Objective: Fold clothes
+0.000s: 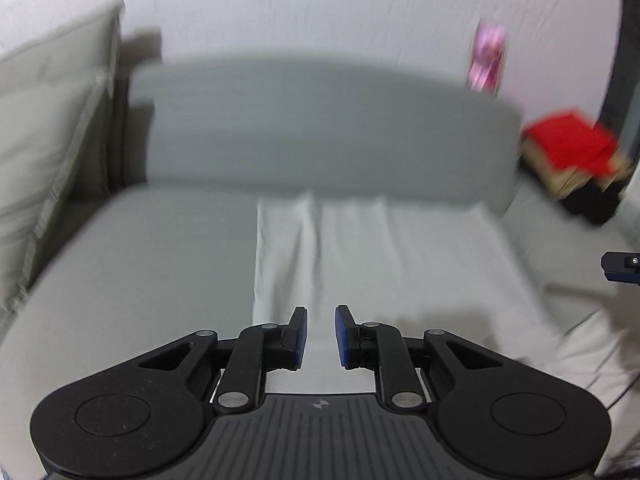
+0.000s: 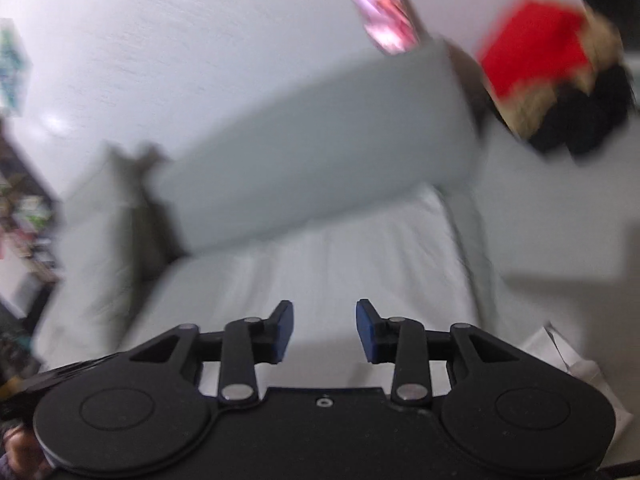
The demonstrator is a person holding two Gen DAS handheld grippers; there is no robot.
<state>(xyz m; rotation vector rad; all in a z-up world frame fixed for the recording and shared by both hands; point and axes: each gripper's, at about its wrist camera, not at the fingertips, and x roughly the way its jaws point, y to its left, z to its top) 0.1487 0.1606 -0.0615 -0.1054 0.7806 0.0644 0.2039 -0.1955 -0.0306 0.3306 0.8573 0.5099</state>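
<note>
Both claws hang released over the sofa (image 1: 160,248), gripping nothing: the left claw (image 1: 321,336) low centre of its view, the right claw (image 2: 325,330) likewise. The pale garment (image 1: 360,248) lies flat on the seat, centre frame, long axis running from the claws toward the backrest (image 1: 320,128) (blur hides which end is which). Best to pinch the two near corners evenly before lifting.
</note>
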